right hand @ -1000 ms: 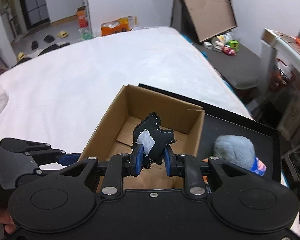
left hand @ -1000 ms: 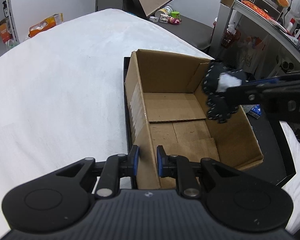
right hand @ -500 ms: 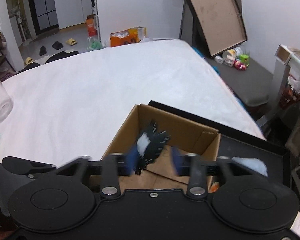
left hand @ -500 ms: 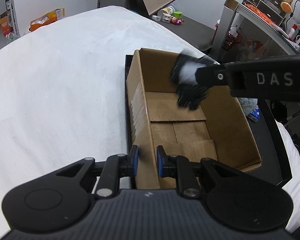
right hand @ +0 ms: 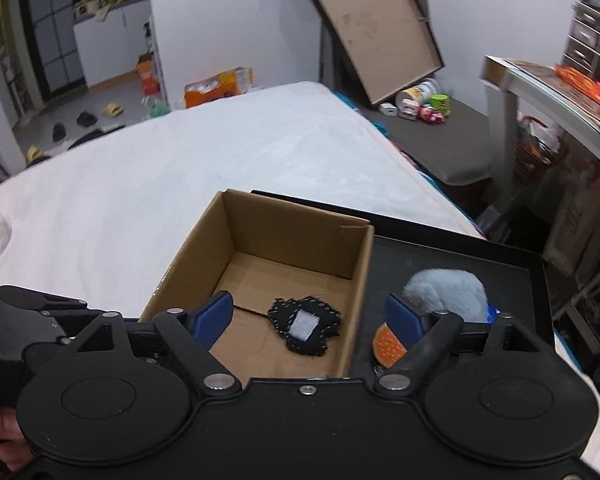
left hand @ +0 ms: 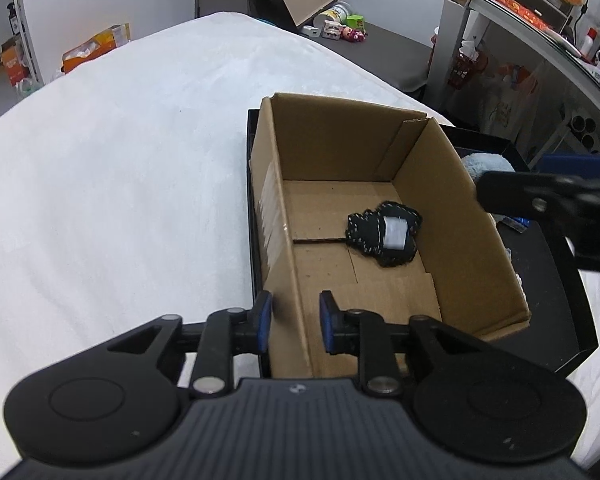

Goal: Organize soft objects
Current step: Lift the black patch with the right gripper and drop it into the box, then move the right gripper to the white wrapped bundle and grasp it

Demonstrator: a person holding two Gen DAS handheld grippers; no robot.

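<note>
A black stitched felt piece with a white patch (left hand: 384, 233) lies on the floor of the open cardboard box (left hand: 276, 208); it also shows in the right wrist view (right hand: 305, 325), inside the box (right hand: 360, 264). My right gripper (right hand: 312, 316) is open and empty above the box's near end. My left gripper (left hand: 294, 322) is shut on the box's left wall at its near corner. A pale blue plush (right hand: 446, 292) and an orange round piece (right hand: 386, 346) lie on the black tray (right hand: 500, 252) right of the box.
The tray and box rest on a white bed (left hand: 120, 168). A grey desk with clutter (left hand: 540, 40) stands to the right. A large picture frame (right hand: 372, 28) leans on the far wall, with small toys (right hand: 420, 106) below it.
My right gripper carried the black felt piece over the box, opened and let it go. The piece now lies on the box floor. The left gripper has not moved.
</note>
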